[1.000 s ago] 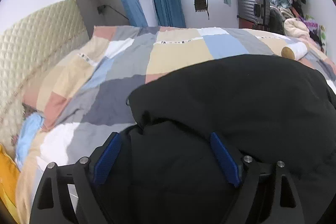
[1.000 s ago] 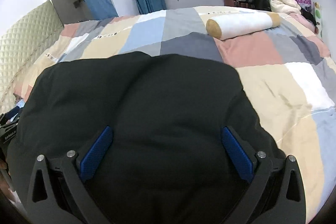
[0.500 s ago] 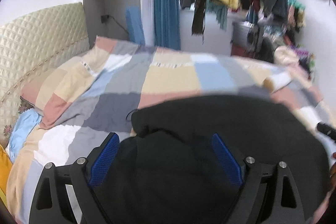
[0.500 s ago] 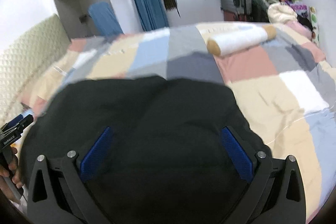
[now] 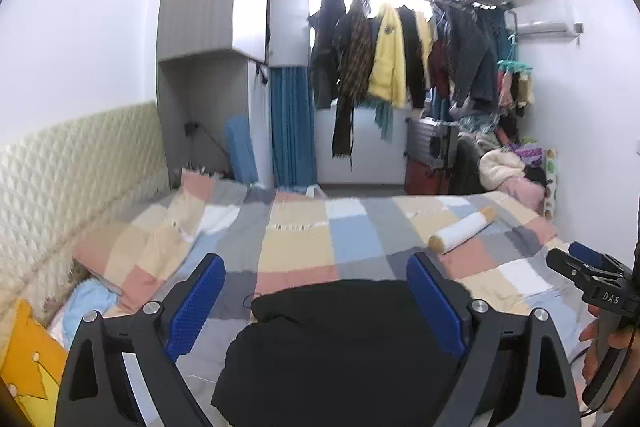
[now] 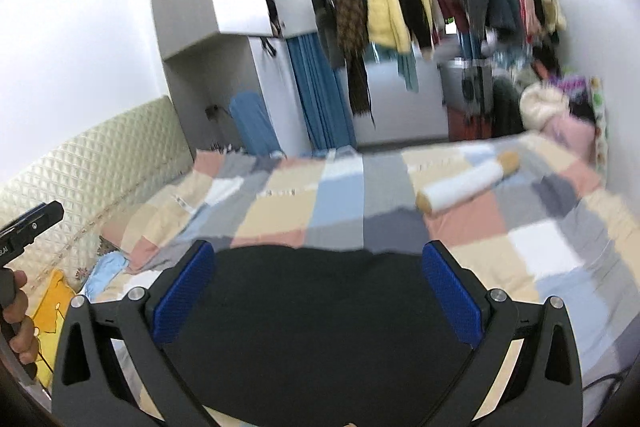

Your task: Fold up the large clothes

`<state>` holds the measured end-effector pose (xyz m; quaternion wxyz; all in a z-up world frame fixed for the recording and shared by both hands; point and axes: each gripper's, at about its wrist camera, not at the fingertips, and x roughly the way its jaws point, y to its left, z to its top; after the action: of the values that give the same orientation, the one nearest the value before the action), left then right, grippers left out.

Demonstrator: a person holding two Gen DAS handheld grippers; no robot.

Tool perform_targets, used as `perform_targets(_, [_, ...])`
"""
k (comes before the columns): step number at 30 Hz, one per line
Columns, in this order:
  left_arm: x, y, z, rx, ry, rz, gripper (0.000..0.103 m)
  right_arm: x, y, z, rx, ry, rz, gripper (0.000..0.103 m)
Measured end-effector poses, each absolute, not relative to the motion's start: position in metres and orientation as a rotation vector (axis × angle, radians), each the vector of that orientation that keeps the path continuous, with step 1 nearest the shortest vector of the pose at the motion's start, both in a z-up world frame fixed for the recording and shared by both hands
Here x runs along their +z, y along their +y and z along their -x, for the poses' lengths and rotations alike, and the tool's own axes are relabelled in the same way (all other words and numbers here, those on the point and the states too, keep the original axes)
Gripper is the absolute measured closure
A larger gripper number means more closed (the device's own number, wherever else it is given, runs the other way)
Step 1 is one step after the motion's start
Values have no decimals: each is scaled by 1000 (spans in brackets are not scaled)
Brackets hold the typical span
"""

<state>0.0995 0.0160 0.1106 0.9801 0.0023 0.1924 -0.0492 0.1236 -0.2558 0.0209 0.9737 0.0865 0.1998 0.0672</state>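
Here, on patchwork bed cover [image 5: 298,247]: black garment [image 5: 344,343], bulky, soft, likely heavy (already bunched). Best taken at near hem corners, thick fabric deep between pads. Left gripper [image 5: 316,301] spread wide, holding nothing; right gripper [image 6: 318,291] equally spread above same cloth.

Bright backlit room, motion-blurred fisheye

White walls [image 5: 80,39], quilted headboard [image 5: 72,163], patchwork bed [image 5: 300,239]
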Motion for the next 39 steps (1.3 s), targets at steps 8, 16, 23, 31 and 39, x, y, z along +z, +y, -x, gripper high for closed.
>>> perform_targets(8, [148,-9,-23,-130,309,-40,5,72,-234,-44,145,315,-99,0])
perform_targets(16, [167,-11,36,-122,231,-31,1,83,-224,15,170,234,-94,0])
perform_targets(23, [151,-5,70,-150,254,-10,1,68,-209,45,181,232,-81,0])
perform_targets(31, [109,6,69,-86,344,8,1,39,-206,62,187,306,-105,0])
perform_targets(39, [58,11,47,-105,443,50,1,9,-207,55,159,369,-111,0])
